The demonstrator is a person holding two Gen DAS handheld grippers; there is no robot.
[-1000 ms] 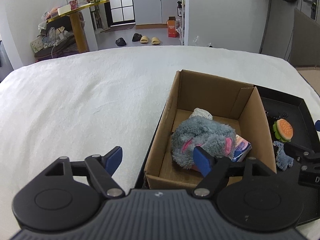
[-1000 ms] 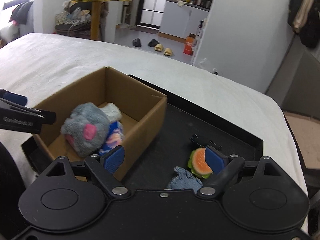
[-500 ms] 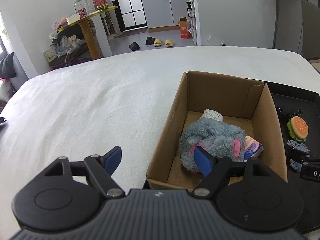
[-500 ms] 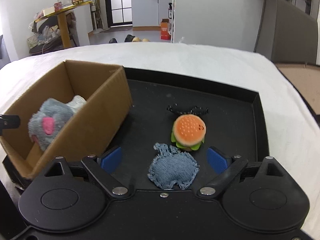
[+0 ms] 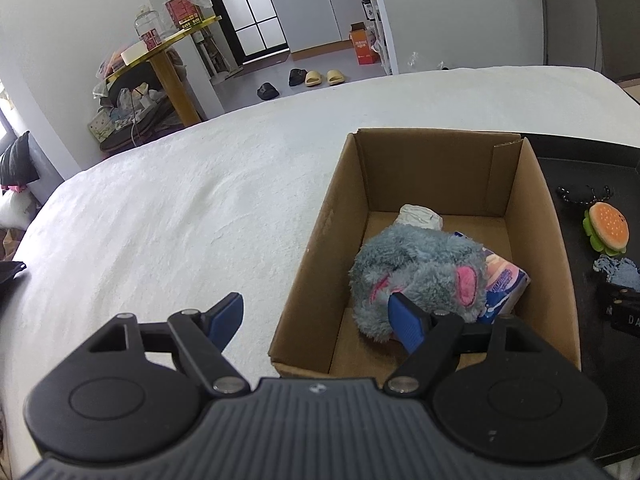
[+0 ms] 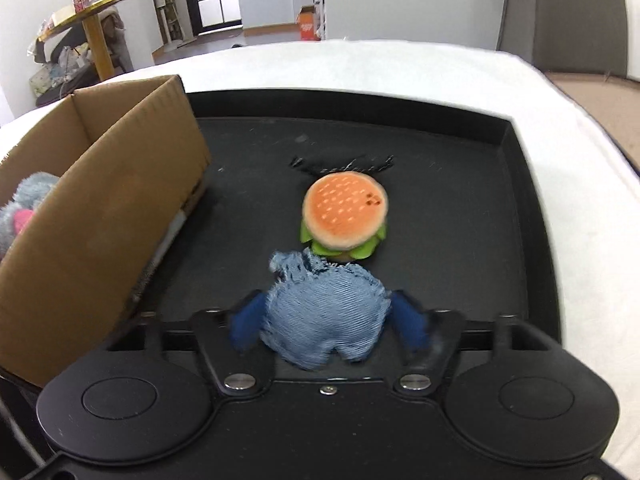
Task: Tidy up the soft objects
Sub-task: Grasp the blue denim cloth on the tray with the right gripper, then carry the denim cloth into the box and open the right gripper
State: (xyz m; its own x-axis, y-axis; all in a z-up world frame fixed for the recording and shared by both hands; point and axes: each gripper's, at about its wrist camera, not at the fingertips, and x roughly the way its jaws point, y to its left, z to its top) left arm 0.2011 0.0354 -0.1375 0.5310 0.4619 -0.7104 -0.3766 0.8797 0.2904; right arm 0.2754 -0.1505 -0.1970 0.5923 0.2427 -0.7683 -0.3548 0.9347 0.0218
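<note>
A cardboard box [image 5: 532, 208] [image 6: 104, 208] stands at the left end of a black tray [image 6: 532, 216]. In it lie a grey plush [image 5: 424, 264], a white cloth [image 5: 420, 216] and a printed packet [image 5: 504, 280]. On the tray lie a plush burger [image 6: 344, 216] [image 5: 608, 228], a denim cushion [image 6: 328, 312] [image 5: 616, 270] and a black cord [image 6: 344, 164]. My right gripper [image 6: 328, 320] has its blurred blue fingers against both sides of the denim cushion, closing on it. My left gripper [image 5: 316, 316] is open and empty, over the box's near left corner.
The tray and box rest on a white bed [image 5: 160, 208]. Beyond the bed are a yellow table [image 5: 168, 52] with clutter, slippers [image 5: 320, 78] on the floor and a grey armchair [image 6: 560, 16].
My right gripper swung right from the box to the tray, came down over the denim cushion and narrowed its fingers onto it. My left gripper pulled back a little and stayed open.
</note>
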